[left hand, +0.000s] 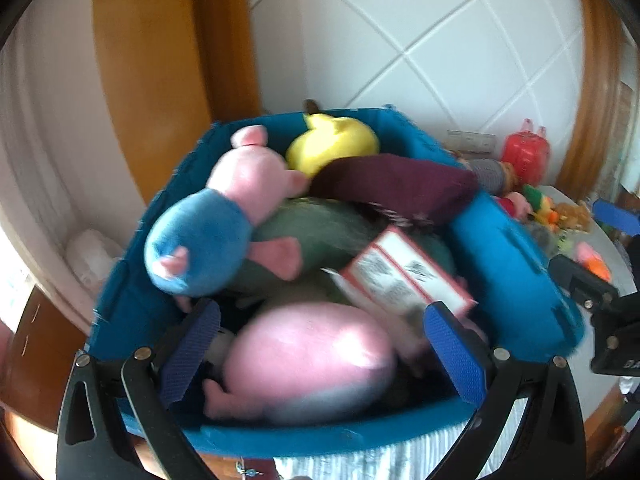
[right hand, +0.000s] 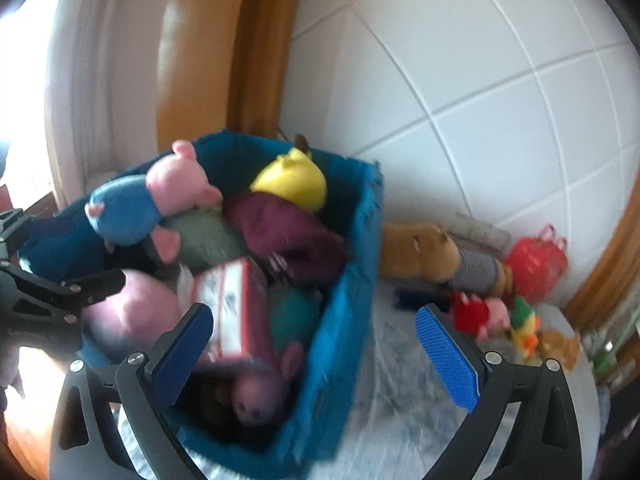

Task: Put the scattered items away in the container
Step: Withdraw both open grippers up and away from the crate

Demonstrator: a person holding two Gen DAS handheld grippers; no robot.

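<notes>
A blue fabric bin [left hand: 516,264] [right hand: 352,292] is full of toys: a pink pig plush in blue [left hand: 224,220] [right hand: 148,200], a yellow plush [left hand: 336,140] [right hand: 292,178], a maroon cloth [left hand: 396,184], a red-and-white box [left hand: 404,276] [right hand: 232,308] and a large pink plush [left hand: 312,360]. My left gripper [left hand: 324,352] is open just above the pink plush, which is not gripped. My right gripper [right hand: 316,352] is open and empty over the bin's right wall. Scattered toys lie right of the bin: a brown bear [right hand: 424,252], a red bag [right hand: 536,264] and small plush figures [right hand: 500,316].
The bin stands on a grey-white cloth [right hand: 400,392] against a white tiled wall [right hand: 460,100]. A wooden frame [left hand: 160,60] rises behind it at the left. My right gripper's black body [left hand: 600,304] shows at the left view's right edge.
</notes>
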